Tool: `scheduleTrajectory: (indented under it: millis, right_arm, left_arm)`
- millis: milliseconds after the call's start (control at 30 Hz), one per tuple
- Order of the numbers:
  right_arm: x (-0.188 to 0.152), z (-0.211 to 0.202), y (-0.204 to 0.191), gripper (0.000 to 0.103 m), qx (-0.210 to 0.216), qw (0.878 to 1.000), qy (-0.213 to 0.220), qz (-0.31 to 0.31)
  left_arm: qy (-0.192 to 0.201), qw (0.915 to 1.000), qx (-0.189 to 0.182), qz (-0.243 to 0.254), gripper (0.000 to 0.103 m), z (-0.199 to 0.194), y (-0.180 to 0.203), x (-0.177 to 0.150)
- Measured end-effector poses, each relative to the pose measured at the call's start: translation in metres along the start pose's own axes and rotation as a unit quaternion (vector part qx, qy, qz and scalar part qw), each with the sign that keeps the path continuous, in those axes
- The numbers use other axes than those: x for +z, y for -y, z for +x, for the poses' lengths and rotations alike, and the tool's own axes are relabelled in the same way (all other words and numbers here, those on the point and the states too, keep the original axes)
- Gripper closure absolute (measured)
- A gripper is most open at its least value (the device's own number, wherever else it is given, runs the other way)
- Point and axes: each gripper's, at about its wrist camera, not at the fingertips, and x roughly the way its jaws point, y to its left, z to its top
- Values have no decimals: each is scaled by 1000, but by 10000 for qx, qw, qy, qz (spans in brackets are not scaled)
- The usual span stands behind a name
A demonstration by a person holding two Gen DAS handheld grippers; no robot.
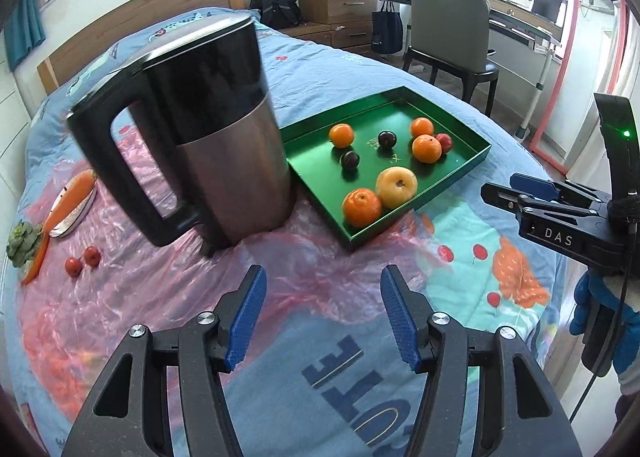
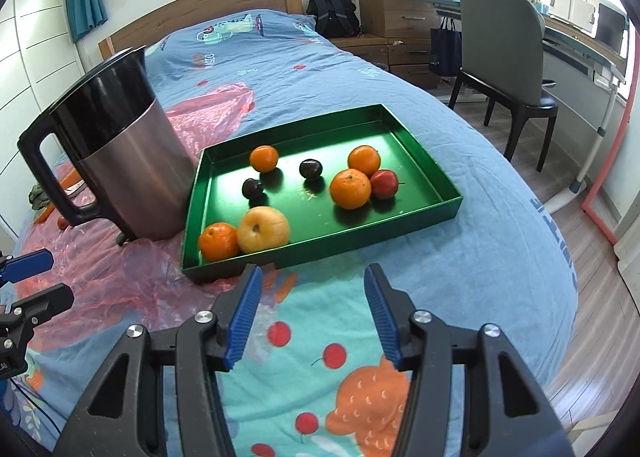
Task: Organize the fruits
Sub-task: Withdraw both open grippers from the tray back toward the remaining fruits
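Observation:
A green tray (image 1: 400, 217) (image 2: 360, 241) lies on the bed. In it are several oranges (image 1: 362, 207) (image 2: 350, 188), a yellow apple (image 1: 396, 187) (image 2: 263, 229), two dark plums (image 1: 350, 159) (image 2: 311, 168) and a small red fruit (image 1: 444, 142) (image 2: 384, 183). Two small red fruits (image 1: 74, 267) rest outside it on pink plastic at the left. My left gripper (image 1: 323, 273) (image 2: 44, 281) hangs open and empty above the plastic, short of the tray. The right gripper (image 2: 313, 269) (image 1: 504, 187) is open and empty too, just in front of the tray's near wall.
A tall steel and black kettle (image 1: 224, 137) (image 2: 132, 165) stands against the tray's left side. A carrot (image 1: 72, 193) on a plate and a green vegetable (image 1: 24, 243) lie far left. A chair (image 2: 504, 57) and desk stand beyond the bed's right edge.

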Motion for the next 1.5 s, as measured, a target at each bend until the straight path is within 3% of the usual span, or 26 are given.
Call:
scheduleTrajectory:
  millis: [600, 967, 1500]
  right_arm:
    - [-37, -37, -133, 17, 803, 9943, -7, -706]
    - [-59, -33, -206, 14, 1152, 9843, -283, -1306]
    - [-75, 10, -324, 13, 1664, 9570, -853, -2219]
  left_arm:
    - [353, 9911, 698, -1075, 45, -77, -124, -74]
    - [176, 9792, 1032, -1737, 45, -78, -178, -128]
    - [-39, 9561, 1392, -2577, 45, -59, -274, -186]
